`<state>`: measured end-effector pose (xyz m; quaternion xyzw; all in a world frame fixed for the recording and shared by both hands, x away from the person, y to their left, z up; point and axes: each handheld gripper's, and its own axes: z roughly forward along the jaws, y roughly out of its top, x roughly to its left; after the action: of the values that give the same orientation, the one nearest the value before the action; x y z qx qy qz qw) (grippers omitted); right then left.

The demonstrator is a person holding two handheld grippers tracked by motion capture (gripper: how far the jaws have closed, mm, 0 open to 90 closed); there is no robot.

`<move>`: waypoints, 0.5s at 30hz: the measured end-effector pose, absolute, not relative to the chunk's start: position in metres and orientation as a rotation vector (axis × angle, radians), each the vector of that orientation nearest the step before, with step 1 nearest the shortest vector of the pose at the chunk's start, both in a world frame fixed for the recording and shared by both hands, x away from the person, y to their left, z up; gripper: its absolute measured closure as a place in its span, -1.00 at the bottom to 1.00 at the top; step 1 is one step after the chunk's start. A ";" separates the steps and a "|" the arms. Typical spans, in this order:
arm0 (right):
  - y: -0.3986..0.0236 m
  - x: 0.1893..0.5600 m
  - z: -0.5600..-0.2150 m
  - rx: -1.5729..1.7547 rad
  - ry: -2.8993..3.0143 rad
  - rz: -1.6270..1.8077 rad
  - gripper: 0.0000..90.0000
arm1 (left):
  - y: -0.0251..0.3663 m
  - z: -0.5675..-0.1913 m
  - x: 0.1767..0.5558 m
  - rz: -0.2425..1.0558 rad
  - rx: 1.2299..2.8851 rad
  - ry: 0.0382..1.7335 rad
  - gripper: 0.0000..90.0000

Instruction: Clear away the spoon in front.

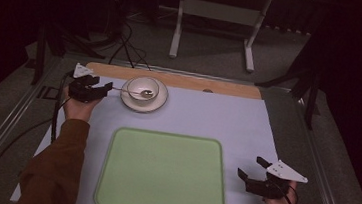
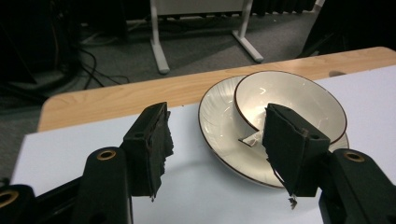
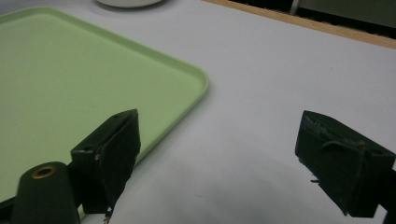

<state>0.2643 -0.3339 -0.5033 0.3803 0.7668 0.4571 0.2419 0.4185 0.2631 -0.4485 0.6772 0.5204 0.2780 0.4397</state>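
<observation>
Left gripper [image 1: 101, 89], jaws wide and empty, lines up on the spoon [image 1: 134, 93] in the bowl [image 1: 143, 89]; I judge pickup next, closing on its handle. Right gripper [image 1: 254, 169] waits open beside the tray [image 1: 162, 173].

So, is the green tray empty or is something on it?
Empty. In the high view the green tray shows only bare surface; the bowl and spoon sit on a saucer beyond it.

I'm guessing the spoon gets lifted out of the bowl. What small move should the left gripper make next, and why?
Probably ease the left gripper forward and close on the spoon handle: its jaws stand open, the handle sticks out over the bowl rim toward them, not yet gripped.
</observation>
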 end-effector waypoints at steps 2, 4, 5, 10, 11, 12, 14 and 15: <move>-0.334 0.264 -0.503 1.040 2.097 1.250 -0.69 | 0.263 -0.450 0.422 0.667 1.680 1.301 -0.08; -0.334 0.264 -0.503 1.041 2.097 1.249 -0.69 | 0.262 -0.453 0.426 0.650 1.675 1.310 -0.08; -0.334 0.265 -0.503 1.040 2.098 1.249 -0.69 | 0.262 -0.454 0.427 0.639 1.675 1.316 -0.07; -0.334 0.265 -0.503 1.041 2.099 1.250 -0.69 | 0.259 -0.463 0.434 0.576 1.686 1.333 0.00; -0.334 0.265 -0.503 1.040 2.099 1.250 -0.69 | 0.258 -0.464 0.434 0.560 1.686 1.329 0.02; -0.334 0.265 -0.503 1.040 2.100 1.250 -0.69 | 0.257 -0.466 0.435 0.540 1.684 1.324 0.03; -0.334 0.265 -0.503 1.039 2.100 1.249 -0.69 | 0.256 -0.467 0.436 0.513 1.681 1.312 0.07; -0.334 0.265 -0.503 1.039 2.100 1.249 -0.69 | 0.255 -0.468 0.437 0.499 1.682 1.306 0.10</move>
<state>0.2647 -0.3339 -0.5034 0.3799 0.7677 0.4564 0.2408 0.4367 0.2552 -0.4680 0.6832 0.5303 0.2025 0.4594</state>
